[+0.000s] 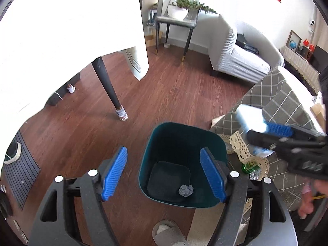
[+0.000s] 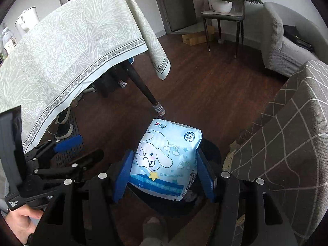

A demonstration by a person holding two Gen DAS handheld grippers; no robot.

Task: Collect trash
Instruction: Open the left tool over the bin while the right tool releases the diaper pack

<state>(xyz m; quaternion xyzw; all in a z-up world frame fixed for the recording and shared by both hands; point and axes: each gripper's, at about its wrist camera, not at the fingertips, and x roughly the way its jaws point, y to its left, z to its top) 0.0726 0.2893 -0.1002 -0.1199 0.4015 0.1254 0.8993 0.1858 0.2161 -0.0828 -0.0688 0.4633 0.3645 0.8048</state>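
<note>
A dark teal bin (image 1: 180,143) stands on the wood floor, with a crumpled grey paper ball (image 1: 186,190) on its bottom. My left gripper (image 1: 164,174) hangs open above the bin's near side, nothing between its blue pads. From the right, my right gripper (image 1: 257,132) comes in above the bin's far right corner, shut on a light blue tissue pack (image 1: 250,116). In the right wrist view the pack (image 2: 166,160), printed with a cartoon dog, sits clamped between the right gripper's (image 2: 165,174) pads and hides most of the bin (image 2: 212,151). The open left gripper (image 2: 90,146) is at the left.
A table under a pale cloth (image 2: 71,47) fills the left, its dark leg (image 1: 108,90) on the floor beyond the bin. A checked sofa cover (image 1: 276,102) with lace edging borders the right, a green bottle (image 1: 249,166) below it. A grey slipper (image 1: 166,233) lies near the bin.
</note>
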